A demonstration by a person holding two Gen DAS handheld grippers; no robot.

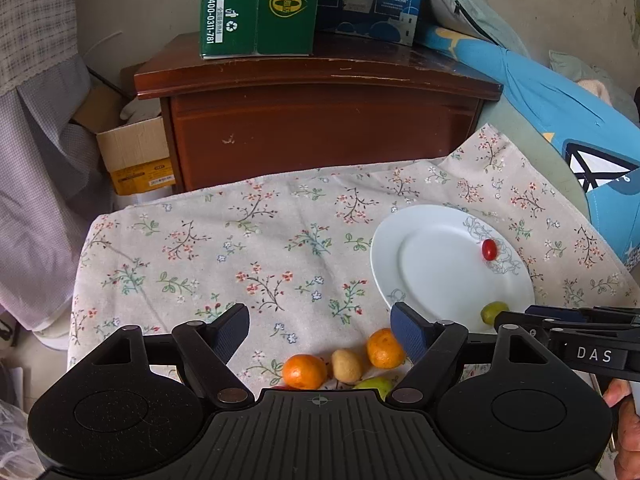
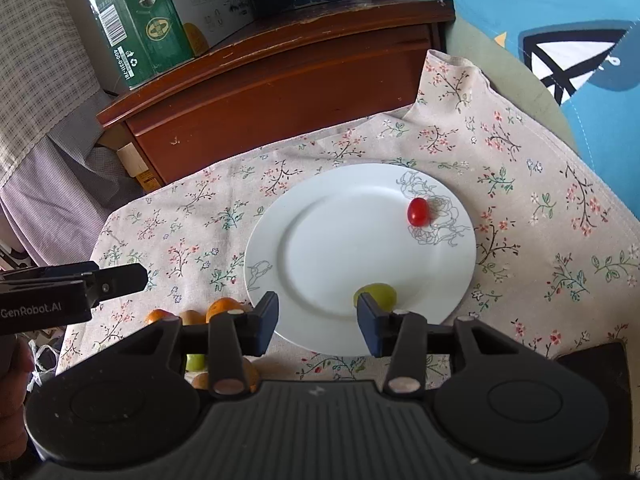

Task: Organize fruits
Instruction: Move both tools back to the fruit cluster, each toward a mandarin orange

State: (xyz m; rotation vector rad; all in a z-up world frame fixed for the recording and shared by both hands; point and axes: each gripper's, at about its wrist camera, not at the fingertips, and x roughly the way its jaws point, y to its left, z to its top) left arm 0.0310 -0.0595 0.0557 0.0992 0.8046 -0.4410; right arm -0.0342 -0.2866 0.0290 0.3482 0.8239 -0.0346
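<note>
Right wrist view: we hold our right gripper (image 2: 318, 320) spread wide and empty low in the frame over the white plate (image 2: 320, 340), a green fruit (image 2: 380, 293) just beyond its right finger and a red tomato (image 2: 418, 211) at upper right. Our left gripper (image 1: 320, 330), also spread empty, hovers above the oranges (image 1: 305, 371) at bottom centre; by our judgement, fetching one comes next.

green carton (image 1: 256, 8): 400-0311-781 | right claw (image 1: 592, 354): das | left claw (image 2: 32, 312): genrobot.ai
</note>
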